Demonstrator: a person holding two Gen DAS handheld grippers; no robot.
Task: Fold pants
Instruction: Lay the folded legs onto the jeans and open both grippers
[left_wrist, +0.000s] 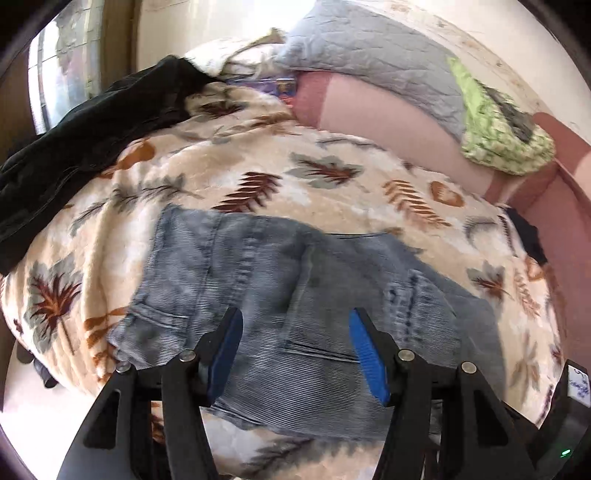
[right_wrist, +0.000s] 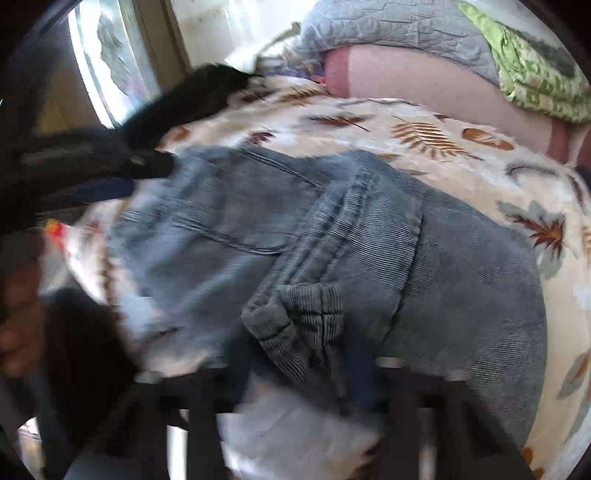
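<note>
Grey-blue corduroy pants (left_wrist: 288, 280) lie in a folded heap on a leaf-print blanket (left_wrist: 258, 155). My left gripper (left_wrist: 295, 343) hovers just above them, its blue-padded jaws wide open and empty. In the right wrist view the pants (right_wrist: 332, 236) fill the middle, with a bunched cuff or waistband (right_wrist: 303, 321) at my right gripper (right_wrist: 295, 373). That view is blurred and the cloth covers the fingers, so the jaws do not show clearly. The left gripper (right_wrist: 122, 173) also shows at the left of that view, over the pants' far edge.
A black garment (left_wrist: 85, 140) lies on the blanket's far left. A grey quilted pillow (left_wrist: 369, 59), a pink pillow (left_wrist: 388, 122) and a green cloth (left_wrist: 498, 133) sit along the back. A window (right_wrist: 110, 66) is at the left.
</note>
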